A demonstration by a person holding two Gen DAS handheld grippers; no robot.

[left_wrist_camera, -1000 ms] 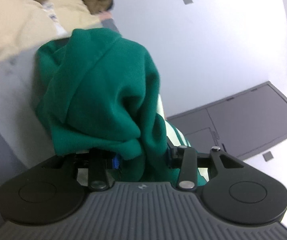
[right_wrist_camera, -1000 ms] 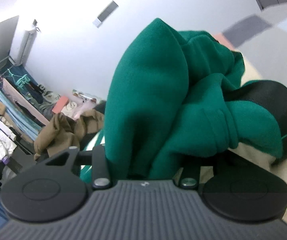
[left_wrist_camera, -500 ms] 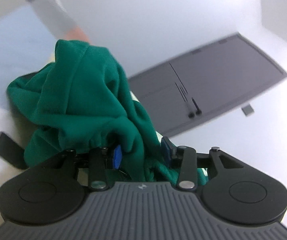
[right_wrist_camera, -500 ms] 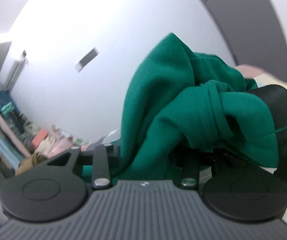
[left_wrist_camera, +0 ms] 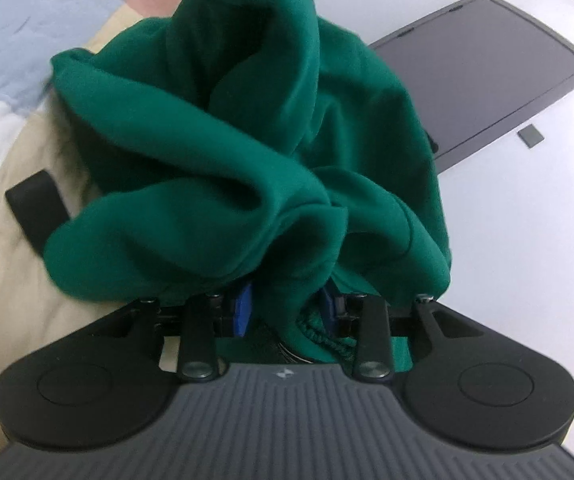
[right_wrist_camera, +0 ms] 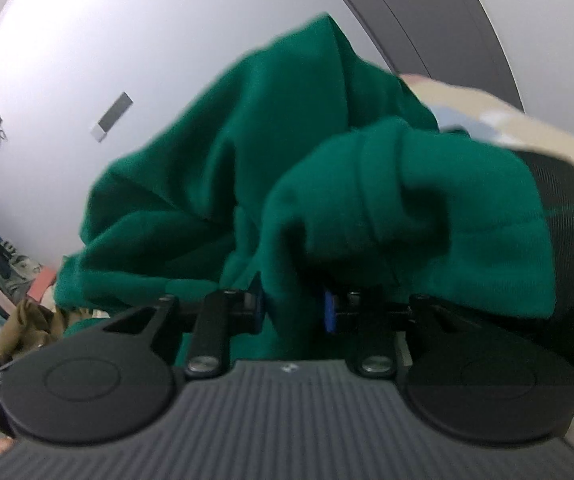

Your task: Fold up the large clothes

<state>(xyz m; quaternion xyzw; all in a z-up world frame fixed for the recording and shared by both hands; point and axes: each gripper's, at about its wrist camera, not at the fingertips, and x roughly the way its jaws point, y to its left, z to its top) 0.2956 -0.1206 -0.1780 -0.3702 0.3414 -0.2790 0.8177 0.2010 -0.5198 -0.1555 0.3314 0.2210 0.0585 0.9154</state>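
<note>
A dark green sweatshirt [left_wrist_camera: 247, 152] is bunched up in thick folds and fills the middle of the left wrist view. My left gripper [left_wrist_camera: 287, 306] has its blue pads on either side of a fold with a drawstring; the jaws are closing on it. In the right wrist view the same green sweatshirt [right_wrist_camera: 327, 184] heaps over my right gripper [right_wrist_camera: 293, 308], whose blue pads squeeze a narrow fold as the jaws close. A black ribbed part [right_wrist_camera: 559, 208] lies at the right of the heap. The fingertips of both grippers are hidden under cloth.
A quilted cover [left_wrist_camera: 15, 80] in pale blue, pink and cream lies under the sweatshirt on the left. A black strip [left_wrist_camera: 35, 204] pokes out beside it. A dark grey panel [left_wrist_camera: 487, 64] sits on the white wall. Piled clothes [right_wrist_camera: 19, 320] lie far left in the right wrist view.
Both views have swung, and the green bundle has come down over the pastel cover. The blue pads of each gripper stand closer together on the cloth than before.
</note>
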